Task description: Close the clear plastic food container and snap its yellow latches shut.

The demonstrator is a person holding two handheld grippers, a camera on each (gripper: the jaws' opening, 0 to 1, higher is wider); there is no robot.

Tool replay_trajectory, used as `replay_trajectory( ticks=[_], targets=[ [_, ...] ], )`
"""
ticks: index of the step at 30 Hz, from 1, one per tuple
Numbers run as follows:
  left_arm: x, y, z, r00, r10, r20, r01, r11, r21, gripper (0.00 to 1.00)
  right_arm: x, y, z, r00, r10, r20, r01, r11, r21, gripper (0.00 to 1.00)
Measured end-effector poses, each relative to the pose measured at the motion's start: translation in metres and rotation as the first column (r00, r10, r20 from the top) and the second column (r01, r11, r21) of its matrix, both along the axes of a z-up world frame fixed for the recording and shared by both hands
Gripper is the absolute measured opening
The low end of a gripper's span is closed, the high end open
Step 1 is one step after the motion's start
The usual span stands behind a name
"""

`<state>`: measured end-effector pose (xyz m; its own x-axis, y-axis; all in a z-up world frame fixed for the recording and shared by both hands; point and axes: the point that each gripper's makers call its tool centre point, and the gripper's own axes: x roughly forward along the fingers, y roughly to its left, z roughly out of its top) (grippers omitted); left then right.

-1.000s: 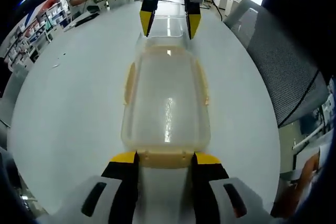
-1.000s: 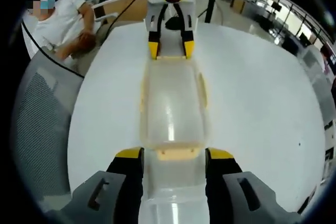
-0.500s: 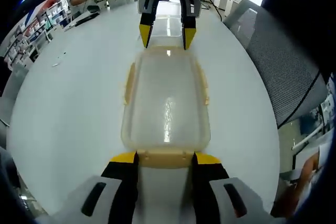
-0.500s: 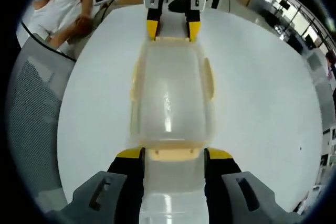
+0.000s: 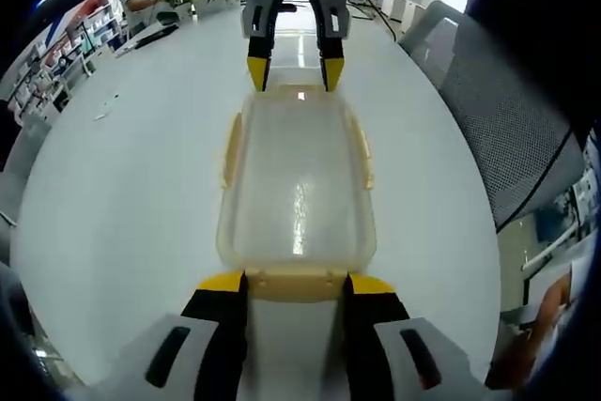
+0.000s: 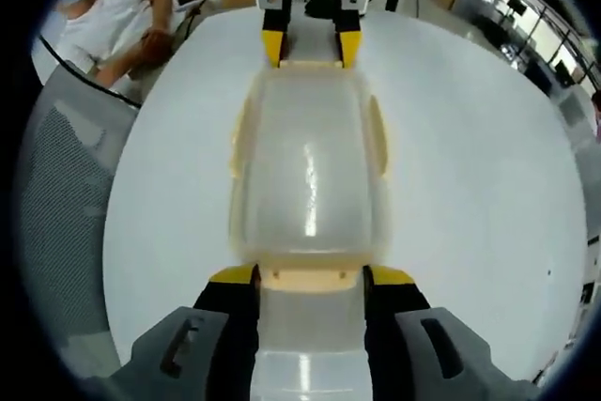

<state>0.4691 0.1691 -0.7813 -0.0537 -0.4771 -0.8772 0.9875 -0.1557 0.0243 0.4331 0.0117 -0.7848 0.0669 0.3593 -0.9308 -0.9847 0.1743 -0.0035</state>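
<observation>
In the left gripper view, the clear container (image 5: 297, 180) lies lid-on on the white table (image 5: 122, 157), long axis running straight away from the camera. No writing is legible on it. The left gripper (image 5: 295, 281) has its jaws spread, straddling the near yellow latch (image 5: 295, 283). The right gripper (image 5: 294, 65) straddles the far end.

In the right gripper view, the right gripper's jaws are likewise apart around the nearest latch.
</observation>
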Motion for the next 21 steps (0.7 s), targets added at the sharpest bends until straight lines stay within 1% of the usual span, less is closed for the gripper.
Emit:
replay_trajectory(
  ticks=[1,13,16,21],
  targets=[
    [0.0,0.0002,0.0001,1.0,0.009,-0.001,-0.009,1.0,-0.001,0.34,-0.0011,0.0003,0.0003,1.0,0.008,0.0,-0.008,1.0,0.0,0.39],
    [-0.0002,0.0014,0.0012,1.0,0.018,0.006,-0.018,1.0,0.001,0.33,0.0002,0.0006,0.0003,1.0,0.001,0.0,-0.001,1.0,-0.002,0.35],
    [-0.0008,0.0011,0.0019,1.0,0.016,0.015,-0.016,1.0,0.009,0.33,-0.0013,0.0008,0.0009,1.0,-0.003,-0.008,0.003,1.0,-0.001,0.35],
    [-0.004,0.0029,0.002,1.0,0.013,0.012,-0.013,1.0,0.026,0.33,-0.0055,0.0032,0.0038,1.0,-0.003,-0.019,0.003,1.0,0.005,0.35]
  ],
)
